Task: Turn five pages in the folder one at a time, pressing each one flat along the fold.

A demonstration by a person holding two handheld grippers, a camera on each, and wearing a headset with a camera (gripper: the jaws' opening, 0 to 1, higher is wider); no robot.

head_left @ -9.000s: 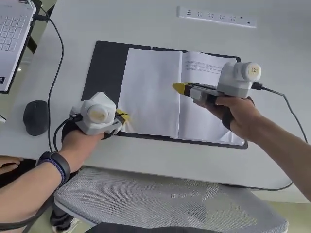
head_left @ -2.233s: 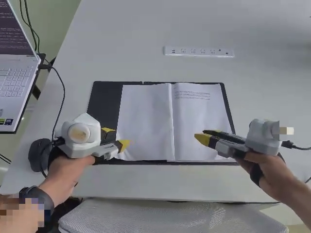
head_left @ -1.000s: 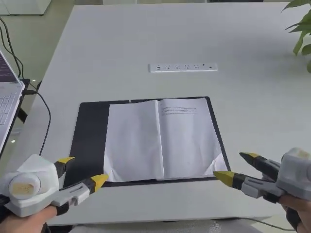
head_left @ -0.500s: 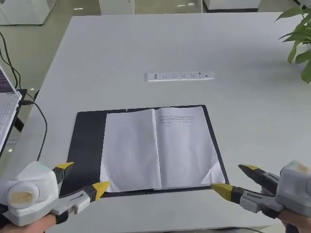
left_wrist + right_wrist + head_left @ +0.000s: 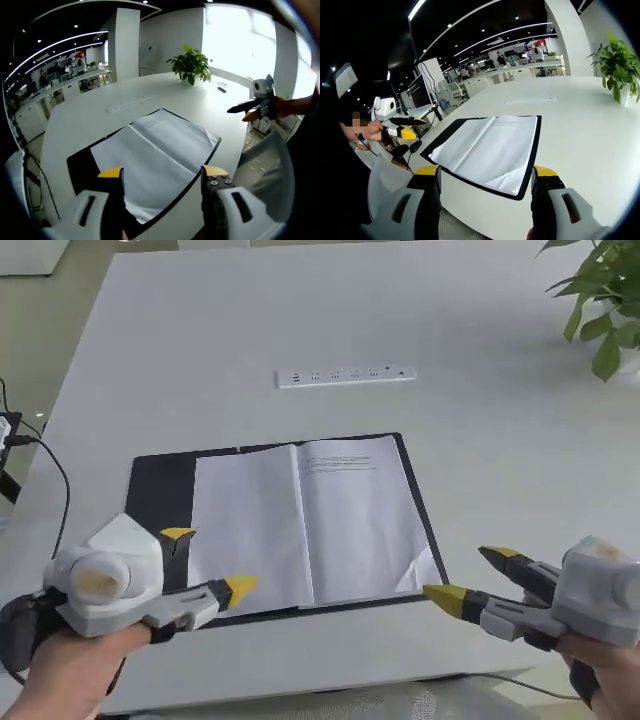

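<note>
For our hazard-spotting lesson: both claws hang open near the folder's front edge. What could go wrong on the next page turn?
1. The right page's near corner is already creased; the right claw pinching there might tear it.
2. The sheets lie stacked, so it could lift two at once.
3. The folder lies loose; with the left claw raised off it, a pull could drag it.

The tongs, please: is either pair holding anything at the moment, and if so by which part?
Nothing is held. The left tongs and the right tongs both stand open with empty jaws, near the folder's front edge.
</note>
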